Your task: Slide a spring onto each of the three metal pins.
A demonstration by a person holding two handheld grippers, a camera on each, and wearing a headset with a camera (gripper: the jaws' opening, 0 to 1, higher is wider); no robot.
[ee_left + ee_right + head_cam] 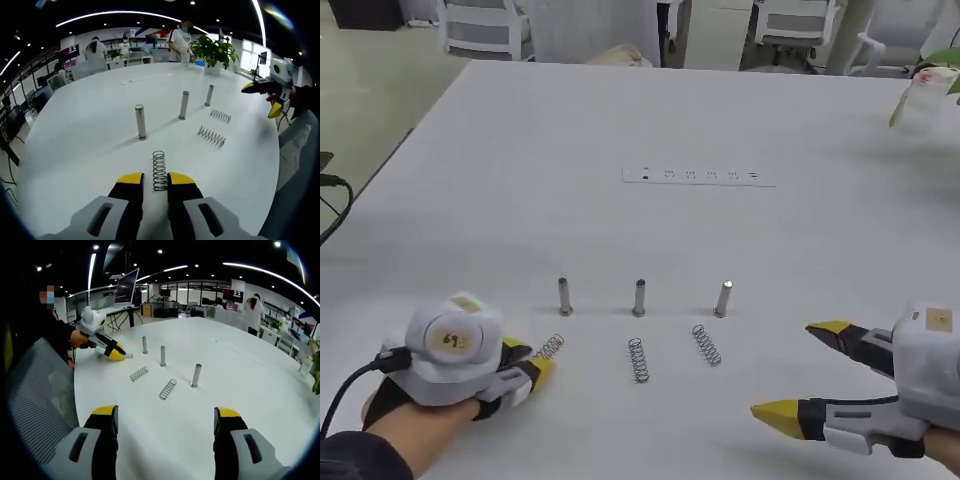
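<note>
The left gripper has its jaws narrowed, not clamped, about the near end of a spring lying just short of a pin, while the right gripper gapes wide, well back from the other springs.

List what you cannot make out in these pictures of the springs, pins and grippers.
- Head view: the body of the left gripper hides how its fingers meet the left spring.
- Left gripper view: whether the fingers pinch that spring or just flank it is unclear.
- Head view: the right edge cuts off the right gripper.
- Head view: markings on the white strip are too small to read.
</note>
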